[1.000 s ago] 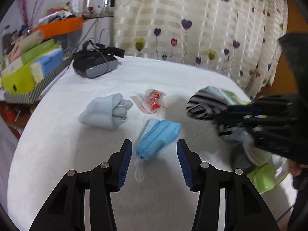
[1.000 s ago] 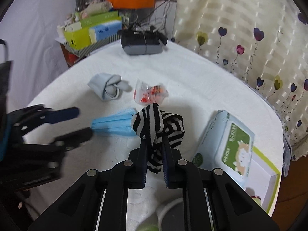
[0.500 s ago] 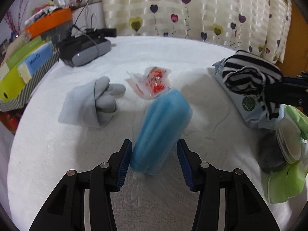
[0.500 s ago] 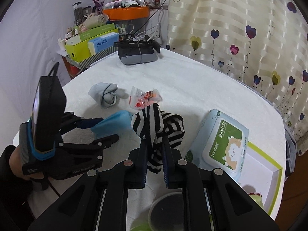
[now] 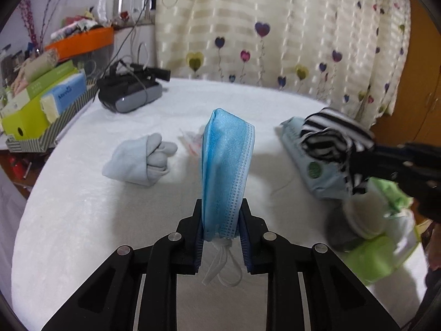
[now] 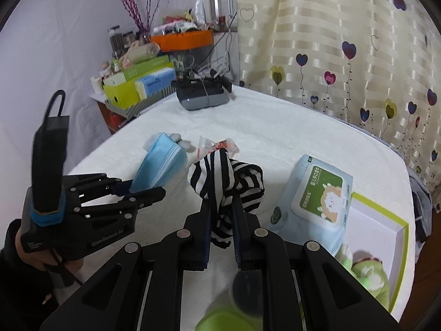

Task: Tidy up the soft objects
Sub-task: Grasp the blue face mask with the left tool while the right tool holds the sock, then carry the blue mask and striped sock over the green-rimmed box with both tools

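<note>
**Holding soft items above the white counter**

Clamping a folded blue face mask (image 5: 226, 171) by its lower end, the left gripper (image 5: 222, 218) held it upright above the white counter (image 5: 82, 220), its ear loops dangling below. The right gripper (image 6: 222, 215) was clenched on a black-and-white striped cloth (image 6: 226, 179), raised near a wet-wipes pack (image 6: 317, 193). A grey rolled sock (image 5: 140, 160) and a small snack packet (image 6: 217, 146) lay on the counter behind.

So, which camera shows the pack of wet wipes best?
The right wrist view: the wipes pack lies there in full, with its green label readable, beside the white box. In the left wrist view the same pack is blurred and partly covered by the striped sock.
</note>
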`<state>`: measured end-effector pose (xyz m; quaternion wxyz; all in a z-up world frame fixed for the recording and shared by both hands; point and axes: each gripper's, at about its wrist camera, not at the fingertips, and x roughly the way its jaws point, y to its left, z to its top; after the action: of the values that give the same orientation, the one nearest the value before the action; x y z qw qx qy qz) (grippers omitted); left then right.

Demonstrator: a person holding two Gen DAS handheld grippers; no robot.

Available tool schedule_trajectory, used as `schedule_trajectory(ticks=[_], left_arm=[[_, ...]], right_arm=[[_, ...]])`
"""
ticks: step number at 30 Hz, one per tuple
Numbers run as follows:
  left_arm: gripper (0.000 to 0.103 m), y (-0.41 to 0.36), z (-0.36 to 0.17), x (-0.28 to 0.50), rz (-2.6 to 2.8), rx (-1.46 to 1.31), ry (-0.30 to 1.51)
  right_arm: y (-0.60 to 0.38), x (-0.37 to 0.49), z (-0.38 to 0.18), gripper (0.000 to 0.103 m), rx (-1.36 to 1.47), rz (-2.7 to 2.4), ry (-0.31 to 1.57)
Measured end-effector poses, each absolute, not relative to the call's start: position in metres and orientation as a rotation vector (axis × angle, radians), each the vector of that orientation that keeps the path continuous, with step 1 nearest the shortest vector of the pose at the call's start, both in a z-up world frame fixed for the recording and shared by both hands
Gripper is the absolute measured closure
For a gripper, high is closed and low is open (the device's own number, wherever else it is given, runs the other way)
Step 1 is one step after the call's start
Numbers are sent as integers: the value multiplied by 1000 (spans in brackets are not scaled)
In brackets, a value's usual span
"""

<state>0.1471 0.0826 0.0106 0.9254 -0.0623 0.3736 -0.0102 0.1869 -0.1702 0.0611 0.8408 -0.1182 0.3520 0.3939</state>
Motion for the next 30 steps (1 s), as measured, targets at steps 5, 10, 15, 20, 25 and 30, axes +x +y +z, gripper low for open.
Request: schedule_trajectory(ticks=[5, 10, 15, 20, 25, 30], left_arm=[[82, 67, 30, 123, -45, -138, 721], [82, 50, 47, 101, -72, -137, 682], [82, 30, 58, 84, -101, -124, 657], [82, 11, 63, 72, -136, -117, 651], [82, -2, 67, 65, -146, -105, 643], [82, -14, 71, 59, -162, -91, 635]], right_arm=[[-185, 167, 70, 89, -217, 831, 710], [-205, 146, 80, 89, -186, 799, 671], [-226, 127, 86, 89, -172, 769, 640], [-246, 116, 89, 89, -154, 751, 628], [-263, 108, 89, 89, -138, 742, 616], [-275, 106, 90, 89, -121, 731, 608]])
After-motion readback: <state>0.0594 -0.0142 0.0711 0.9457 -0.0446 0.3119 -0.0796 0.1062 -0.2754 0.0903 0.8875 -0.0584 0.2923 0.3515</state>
